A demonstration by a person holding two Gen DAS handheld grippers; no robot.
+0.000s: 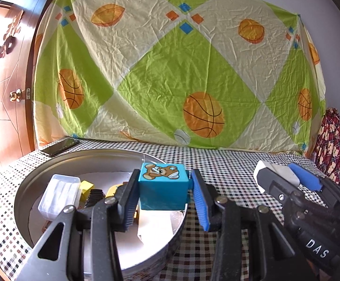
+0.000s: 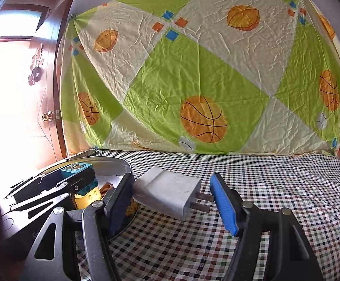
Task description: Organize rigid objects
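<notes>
My left gripper point(image 1: 164, 188) is shut on a teal cube with a bear picture point(image 1: 162, 188), held over the right part of a round metal tray point(image 1: 27, 187). The cube also shows in the right wrist view point(image 2: 77, 168). In the tray lie a clear plastic box point(image 1: 60, 193), yellow pieces point(image 1: 86, 186), a dark comb-like piece and a white block point(image 1: 154, 224). My right gripper point(image 2: 172, 197) holds a white plug adapter point(image 2: 170, 193) lengthwise: the left pad touches its body, the prongs meet the blue right pad point(image 2: 223, 205). It hangs just above the checked cloth beside the tray's right rim point(image 2: 123, 164).
A black phone point(image 1: 61, 146) lies on the checked tablecloth point(image 2: 263, 187) behind the tray. A green and cream sheet with basketballs point(image 1: 170, 70) hangs at the back. A wooden door point(image 1: 8, 82) stands at the left. Red patterned fabric point(image 1: 336, 140) is at the far right.
</notes>
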